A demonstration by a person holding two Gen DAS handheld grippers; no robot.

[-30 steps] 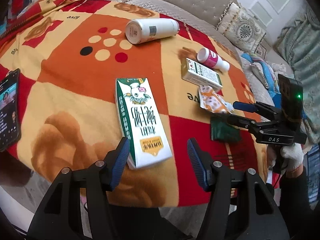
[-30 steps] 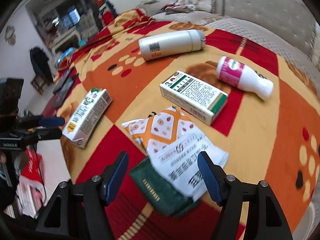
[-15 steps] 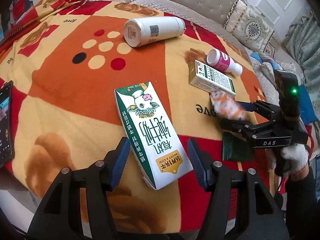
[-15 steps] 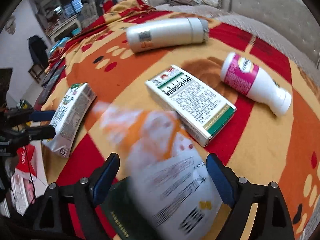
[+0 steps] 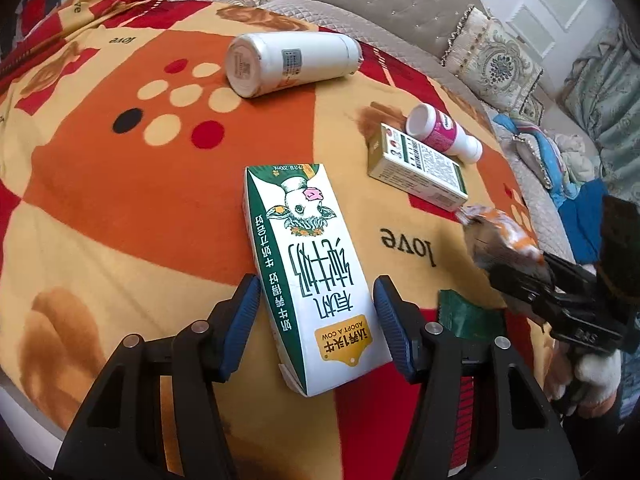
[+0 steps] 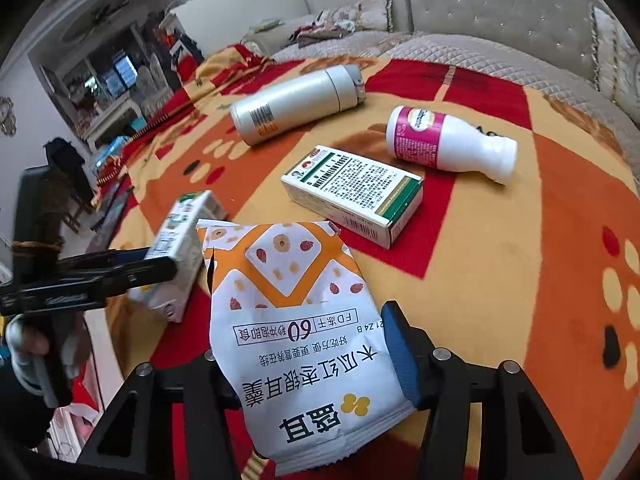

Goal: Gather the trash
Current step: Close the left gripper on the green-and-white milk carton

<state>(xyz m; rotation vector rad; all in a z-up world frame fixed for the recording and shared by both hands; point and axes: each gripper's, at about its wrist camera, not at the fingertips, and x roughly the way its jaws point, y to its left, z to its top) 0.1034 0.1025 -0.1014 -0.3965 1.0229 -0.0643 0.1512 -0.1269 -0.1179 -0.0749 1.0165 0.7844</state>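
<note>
A green-and-white milk carton (image 5: 316, 272) lies flat on the patterned blanket (image 5: 120, 200). My left gripper (image 5: 316, 304) is open around its near end, and the blue pads stand close to both sides. An orange-and-white snack packet (image 6: 296, 320) sits bowed between the fingers of my right gripper (image 6: 308, 352), whose jaws are closing on it. The packet hides the left finger. In the left wrist view the right gripper (image 5: 500, 264) holds the packet (image 5: 500, 232) above the blanket. From the right wrist, the left gripper (image 6: 132, 264) is at the carton (image 6: 180, 248).
A silver-white flask (image 5: 292, 62), a pink-labelled white bottle (image 5: 444, 132) and a green-and-white box (image 5: 420, 168) lie further back on the blanket. A dark green flat pack (image 5: 464, 314) lies under the right gripper. A sofa with cushions (image 5: 492, 60) stands behind. The blanket's edge drops away near me.
My left gripper has slid forward, so the carton now lies between its fingers. The right gripper opened wide over the snack packet, then closed on it and raised it.
</note>
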